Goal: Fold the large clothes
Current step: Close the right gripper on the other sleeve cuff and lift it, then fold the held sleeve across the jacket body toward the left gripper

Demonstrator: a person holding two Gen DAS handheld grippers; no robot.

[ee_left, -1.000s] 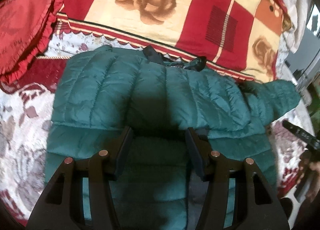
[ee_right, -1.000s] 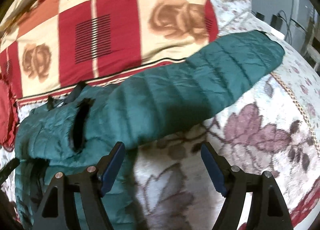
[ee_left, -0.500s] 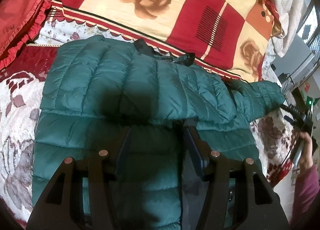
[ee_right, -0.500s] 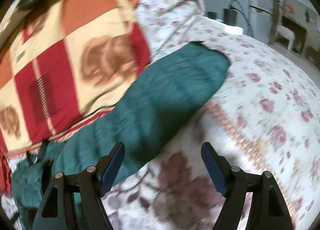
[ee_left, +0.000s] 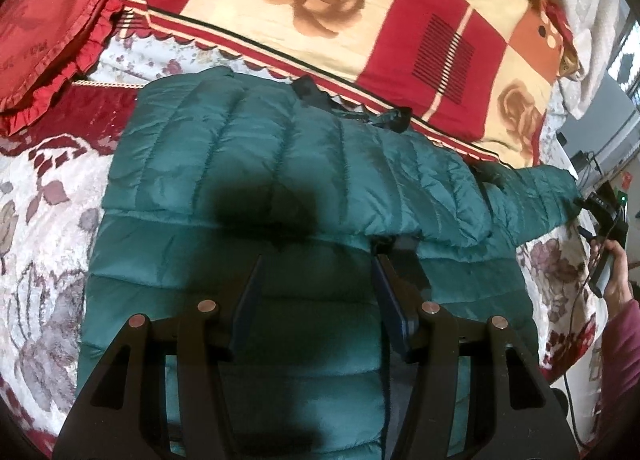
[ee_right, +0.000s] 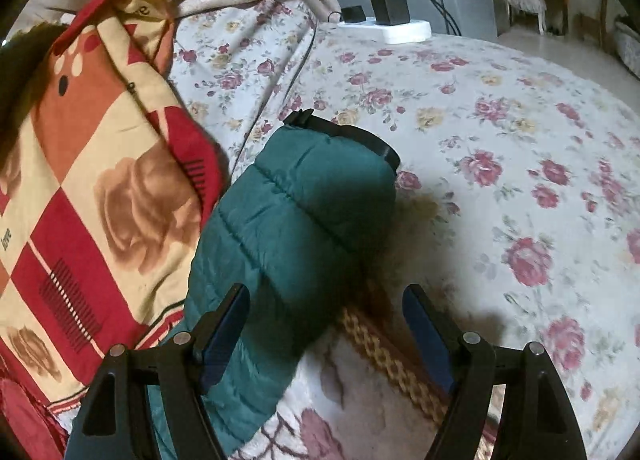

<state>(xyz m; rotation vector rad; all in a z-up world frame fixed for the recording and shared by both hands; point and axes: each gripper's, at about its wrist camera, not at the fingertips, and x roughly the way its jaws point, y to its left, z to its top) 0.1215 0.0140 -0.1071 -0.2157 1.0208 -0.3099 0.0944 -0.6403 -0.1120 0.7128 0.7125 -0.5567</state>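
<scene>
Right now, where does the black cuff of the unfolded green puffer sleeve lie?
In the right wrist view the black cuff lies above centre on the floral bedsheet, beyond the open right gripper, right of the red checked blanket.

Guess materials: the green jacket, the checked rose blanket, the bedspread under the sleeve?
Jacket: quilted puffer, likely nylon or polyester shell; slight sheen, stitched puffy channels, fine crinkles. Cuff: black binding, probably elastic.
Blanket: matte and fuzzy, looks like plush fleece with printed roses.
Bedspread: matte floral fabric, perhaps cotton; fibre can't be told.
</scene>
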